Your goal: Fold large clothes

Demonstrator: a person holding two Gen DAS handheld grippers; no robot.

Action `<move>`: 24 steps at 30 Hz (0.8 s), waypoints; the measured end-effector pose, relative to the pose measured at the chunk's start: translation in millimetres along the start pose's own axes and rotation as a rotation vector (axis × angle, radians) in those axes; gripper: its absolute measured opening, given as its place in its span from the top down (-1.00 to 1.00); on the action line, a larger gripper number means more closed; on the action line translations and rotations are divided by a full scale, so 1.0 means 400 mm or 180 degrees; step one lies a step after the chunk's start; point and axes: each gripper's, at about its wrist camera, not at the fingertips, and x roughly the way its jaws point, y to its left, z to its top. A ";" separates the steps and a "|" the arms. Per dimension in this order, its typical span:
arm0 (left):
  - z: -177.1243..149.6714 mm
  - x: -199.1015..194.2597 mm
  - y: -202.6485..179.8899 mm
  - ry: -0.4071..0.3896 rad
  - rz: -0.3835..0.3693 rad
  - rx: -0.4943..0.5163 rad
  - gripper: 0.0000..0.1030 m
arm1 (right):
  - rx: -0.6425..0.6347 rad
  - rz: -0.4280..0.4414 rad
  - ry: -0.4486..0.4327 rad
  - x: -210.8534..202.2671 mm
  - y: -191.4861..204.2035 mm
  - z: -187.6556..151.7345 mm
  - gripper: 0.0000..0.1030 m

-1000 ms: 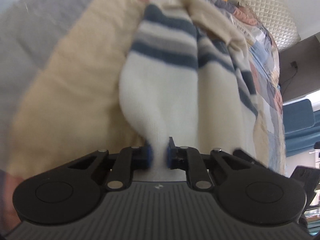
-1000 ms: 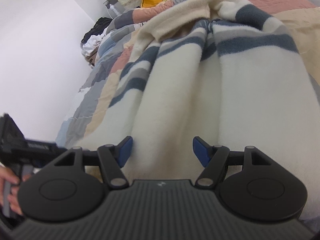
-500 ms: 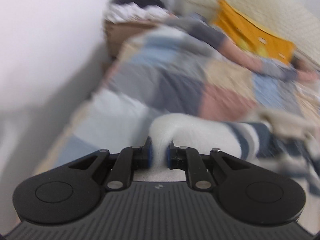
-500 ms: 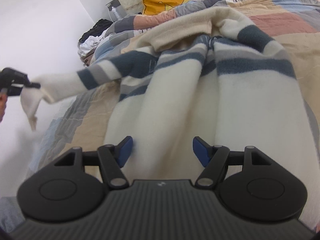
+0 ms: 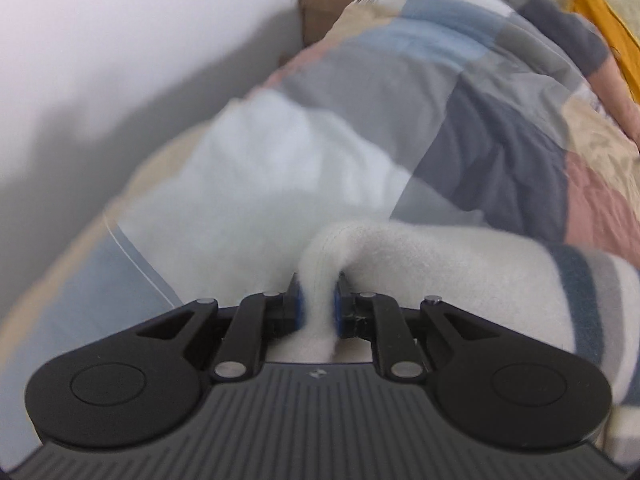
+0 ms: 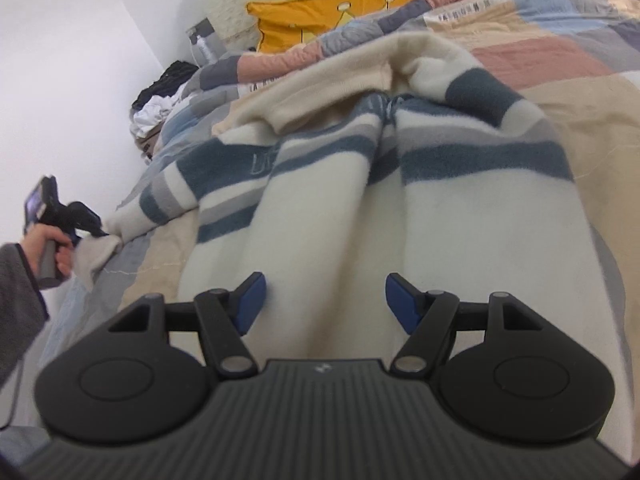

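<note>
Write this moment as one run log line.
left hand-held gripper: shut on sweater sleeve | right hand-held gripper: open over sweater | sweater: on bed

Your room is softly and evenly lit, your left wrist view smeared by motion blur, right view sharp, fisheye edges bowed and dark-cornered.

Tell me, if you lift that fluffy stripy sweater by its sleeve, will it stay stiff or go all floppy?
Probably floppy: the sleeve bends softly where the left gripper pinches it. The sweater lies in loose folds on the quilt, so it would likely sag. Its fuzzy surface likely won't slip.
</note>
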 end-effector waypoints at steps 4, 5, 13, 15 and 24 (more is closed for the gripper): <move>-0.013 0.000 -0.002 -0.0052 -0.0044 0.0125 0.67 | 0.0078 -0.0072 -0.0078 0.003 -0.009 0.020 -0.35; -0.020 -0.007 -0.007 -0.0071 -0.0030 0.0191 0.67 | 0.0145 -0.0034 -0.0095 0.003 -0.015 0.023 -0.35; -0.050 -0.112 -0.040 -0.0283 0.0194 0.0595 -0.31 | 0.0140 -0.0002 -0.0188 -0.010 -0.001 0.010 -0.35; -0.059 -0.167 -0.038 -0.0338 0.0075 0.0562 -0.33 | 0.0046 -0.0026 -0.0290 -0.027 0.005 0.008 -0.35; -0.211 -0.460 -0.180 -0.0547 -0.0617 0.0958 -0.40 | 0.0019 -0.0142 -0.0530 -0.110 -0.005 0.004 -0.35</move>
